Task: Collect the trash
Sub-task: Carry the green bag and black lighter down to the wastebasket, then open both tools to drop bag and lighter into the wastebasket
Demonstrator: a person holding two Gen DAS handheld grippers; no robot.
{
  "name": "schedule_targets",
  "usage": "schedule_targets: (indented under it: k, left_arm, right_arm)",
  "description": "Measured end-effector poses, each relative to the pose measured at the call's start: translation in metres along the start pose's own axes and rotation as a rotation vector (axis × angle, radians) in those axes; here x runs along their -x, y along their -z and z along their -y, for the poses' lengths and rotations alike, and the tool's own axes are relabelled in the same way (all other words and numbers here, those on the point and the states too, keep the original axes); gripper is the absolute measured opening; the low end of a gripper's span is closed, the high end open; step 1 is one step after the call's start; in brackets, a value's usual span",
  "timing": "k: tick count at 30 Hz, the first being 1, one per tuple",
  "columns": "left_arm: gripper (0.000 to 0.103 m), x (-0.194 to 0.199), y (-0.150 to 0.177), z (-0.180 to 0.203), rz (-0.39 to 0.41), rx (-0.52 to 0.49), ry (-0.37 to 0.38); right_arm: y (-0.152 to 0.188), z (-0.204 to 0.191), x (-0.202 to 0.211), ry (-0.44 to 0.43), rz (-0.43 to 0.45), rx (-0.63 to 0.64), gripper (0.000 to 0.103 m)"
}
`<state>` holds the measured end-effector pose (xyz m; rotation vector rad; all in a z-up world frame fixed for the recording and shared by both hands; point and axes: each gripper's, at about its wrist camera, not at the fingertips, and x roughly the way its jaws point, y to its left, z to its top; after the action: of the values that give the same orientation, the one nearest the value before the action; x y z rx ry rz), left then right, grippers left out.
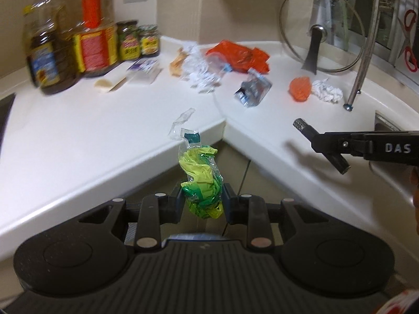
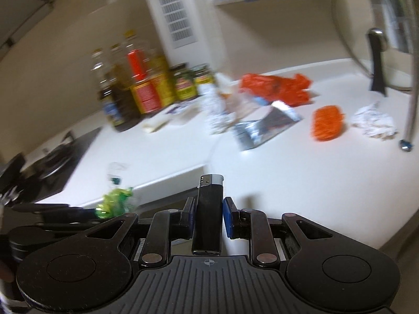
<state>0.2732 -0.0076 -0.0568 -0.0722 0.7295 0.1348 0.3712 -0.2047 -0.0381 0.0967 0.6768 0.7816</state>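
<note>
My left gripper (image 1: 203, 201) is shut on a crumpled green and yellow plastic wrapper (image 1: 203, 178) and holds it in the air in front of the white corner counter (image 1: 104, 136). My right gripper (image 2: 208, 216) is shut on a black lighter (image 2: 208, 214) that stands upright between the pads, above the counter's front edge (image 2: 288, 183). The lighter's metal tip (image 1: 299, 124) and the right gripper (image 1: 324, 144) show at the right of the left wrist view. The wrapper also shows at lower left in the right wrist view (image 2: 115, 201).
Trash lies on the counter: an orange bag (image 1: 241, 55), white crumpled paper (image 1: 201, 70), a silver pouch (image 1: 252, 89), an orange ball (image 1: 299, 87), another paper wad (image 1: 327, 91). Oil bottles (image 1: 49, 52) and jars (image 1: 128, 40) stand back left. A glass lid (image 1: 322, 31) leans back right. A stove (image 2: 60, 157) lies left.
</note>
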Motion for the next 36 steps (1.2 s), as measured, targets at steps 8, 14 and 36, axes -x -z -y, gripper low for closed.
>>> schedule_targets:
  k: [8,14,36]
  left_arm:
    - [0.026,0.013,0.043,-0.023,-0.077,0.046,-0.053]
    - [0.026,0.002,0.07,-0.041,-0.16,0.043,-0.048]
    - [0.028,-0.108,0.123,-0.065,-0.384,-0.171,0.077]
  right_arm:
    - [0.03,-0.042,-0.012,-0.113,-0.086,0.051,0.023]
    - [0.054,-0.059,-0.034,-0.131,-0.167,0.055,0.023]
    - [0.131,-0.041,-0.123,0.085,-0.336,-0.038,0.023]
